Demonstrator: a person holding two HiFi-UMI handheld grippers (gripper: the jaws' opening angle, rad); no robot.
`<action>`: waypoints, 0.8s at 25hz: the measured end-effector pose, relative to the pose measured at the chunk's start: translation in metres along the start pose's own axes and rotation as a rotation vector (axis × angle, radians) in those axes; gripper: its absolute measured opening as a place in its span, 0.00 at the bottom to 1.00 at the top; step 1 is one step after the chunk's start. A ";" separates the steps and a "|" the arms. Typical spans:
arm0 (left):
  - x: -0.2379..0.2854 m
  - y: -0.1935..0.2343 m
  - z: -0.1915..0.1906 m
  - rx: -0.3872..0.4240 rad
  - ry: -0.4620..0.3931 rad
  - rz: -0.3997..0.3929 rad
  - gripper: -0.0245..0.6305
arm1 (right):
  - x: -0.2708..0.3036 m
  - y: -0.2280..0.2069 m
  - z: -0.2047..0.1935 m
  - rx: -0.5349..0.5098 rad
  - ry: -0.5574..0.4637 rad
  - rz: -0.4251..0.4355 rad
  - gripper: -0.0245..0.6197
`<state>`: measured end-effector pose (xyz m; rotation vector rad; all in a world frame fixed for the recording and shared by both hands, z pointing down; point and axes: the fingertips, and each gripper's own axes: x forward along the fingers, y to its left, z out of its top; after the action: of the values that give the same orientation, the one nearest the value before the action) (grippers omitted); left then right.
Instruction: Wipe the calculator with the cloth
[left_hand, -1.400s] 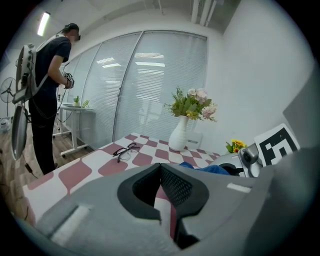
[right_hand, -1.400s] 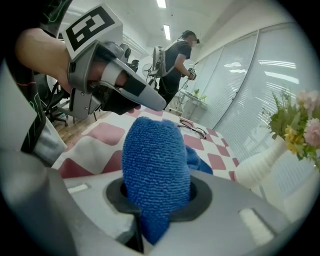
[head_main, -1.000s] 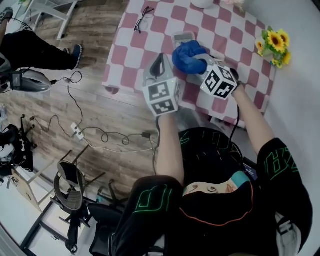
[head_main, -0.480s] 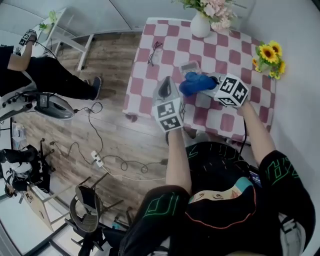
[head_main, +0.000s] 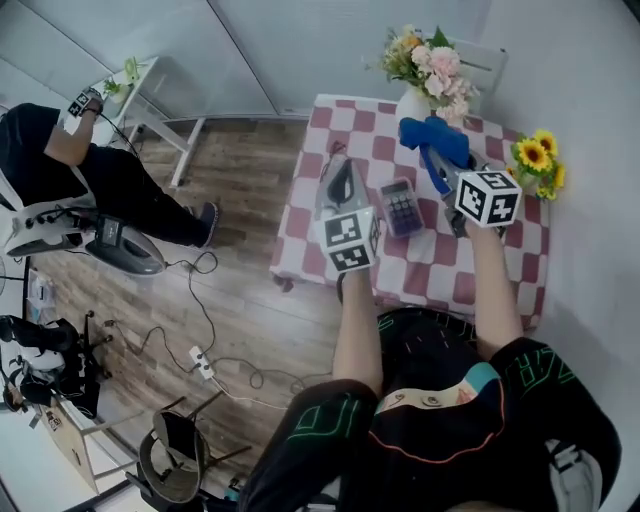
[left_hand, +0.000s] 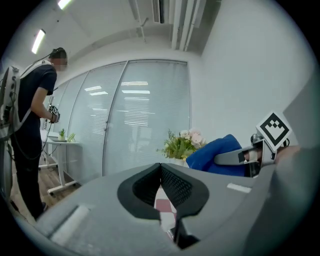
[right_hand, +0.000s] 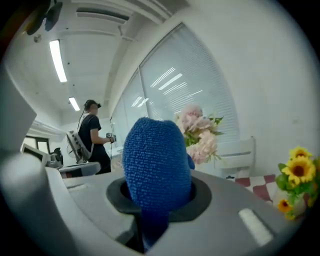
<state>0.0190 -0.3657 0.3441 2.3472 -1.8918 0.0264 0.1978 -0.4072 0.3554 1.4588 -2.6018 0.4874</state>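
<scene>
The grey calculator lies face up on the pink checked table, between my two grippers. My right gripper is lifted beyond it and is shut on the blue cloth, which bunches out past the jaw tips. That cloth fills the middle of the right gripper view, pinched in the right gripper. My left gripper hovers just left of the calculator, shut with nothing in it. In the left gripper view the left gripper has its tips together, and the cloth shows at the right.
A vase of pink flowers stands at the table's far edge and sunflowers at its right edge. A white chair is behind the table. A person is at the left, and cables lie on the wooden floor.
The right gripper has lifted the blue cloth off the calculator and carried it toward the far side of the table. The calculator is now uncovered. The head view has tilted up.
</scene>
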 end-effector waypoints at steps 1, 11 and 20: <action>0.002 0.000 0.007 0.012 -0.011 -0.010 0.05 | -0.005 -0.002 0.008 0.012 -0.033 -0.021 0.19; 0.016 0.008 0.063 0.087 -0.107 -0.077 0.05 | -0.021 0.001 0.054 -0.082 -0.185 -0.134 0.19; 0.032 0.015 0.075 0.093 -0.149 -0.111 0.05 | -0.018 0.002 0.069 -0.125 -0.229 -0.184 0.19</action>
<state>0.0066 -0.4079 0.2737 2.5792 -1.8580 -0.0757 0.2091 -0.4143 0.2849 1.7814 -2.5705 0.1407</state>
